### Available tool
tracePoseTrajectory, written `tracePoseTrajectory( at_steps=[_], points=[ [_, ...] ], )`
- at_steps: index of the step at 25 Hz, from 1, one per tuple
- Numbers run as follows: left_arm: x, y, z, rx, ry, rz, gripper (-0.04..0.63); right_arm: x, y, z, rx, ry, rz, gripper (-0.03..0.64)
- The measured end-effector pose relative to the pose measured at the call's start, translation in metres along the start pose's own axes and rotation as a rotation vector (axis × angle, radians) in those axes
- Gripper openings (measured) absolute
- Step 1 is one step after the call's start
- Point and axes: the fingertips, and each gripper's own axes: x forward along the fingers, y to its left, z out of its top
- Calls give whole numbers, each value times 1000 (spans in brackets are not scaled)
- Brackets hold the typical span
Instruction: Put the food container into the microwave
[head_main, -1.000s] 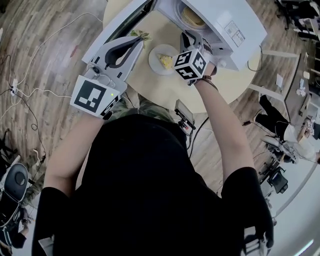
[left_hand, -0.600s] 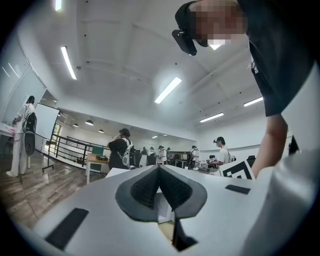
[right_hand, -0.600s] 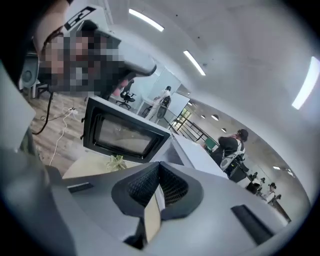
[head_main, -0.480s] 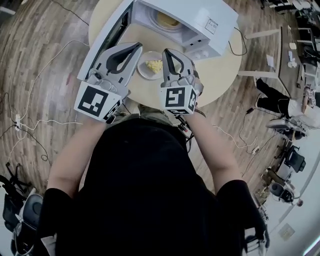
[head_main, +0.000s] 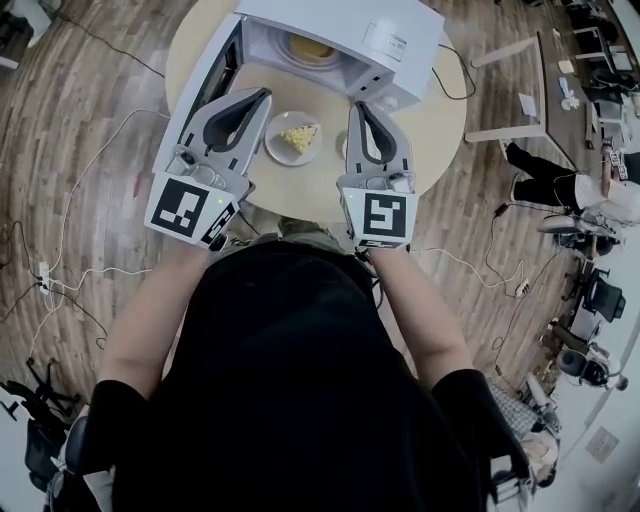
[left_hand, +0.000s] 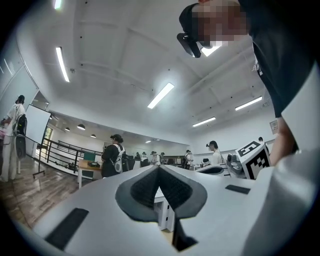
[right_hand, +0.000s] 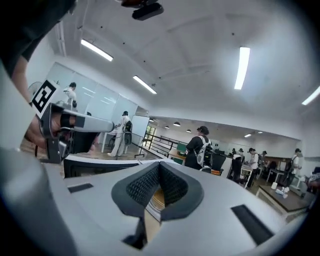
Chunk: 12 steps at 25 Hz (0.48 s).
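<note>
A white dish with yellow food (head_main: 293, 137) sits on the round table (head_main: 435, 125), just in front of the white microwave (head_main: 345, 30). The microwave's door (head_main: 208, 78) hangs open to the left, and a turntable (head_main: 310, 48) shows inside. My left gripper (head_main: 260, 94) lies left of the dish, shut and empty. On the dish's right is my right gripper (head_main: 357, 106), also shut and empty. Neither touches the dish. In the left gripper view the jaws (left_hand: 159, 168) meet with nothing between them. In the right gripper view the jaws (right_hand: 160, 165) are likewise together.
Cables (head_main: 90, 170) trail over the wooden floor left of the table. A second table (head_main: 520, 90) and seated people (head_main: 590, 200) are off to the right. Both gripper views look up at the ceiling lights and at people standing across the room.
My right gripper has drawn back from the microwave's front toward the person and now lies beside the dish. The left gripper has hardly moved. The dish stays on the table.
</note>
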Motion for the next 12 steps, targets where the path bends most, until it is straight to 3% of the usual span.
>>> tracePoseTrajectory(
  at_steps=[6, 12],
  points=[
    [-5, 6, 7, 7, -9, 17, 18, -16, -27, -3, 139, -30, -76, 12],
    [-7, 5, 2, -1, 6, 25, 18, -24, -42, -4, 208, -48, -118, 12]
  ],
)
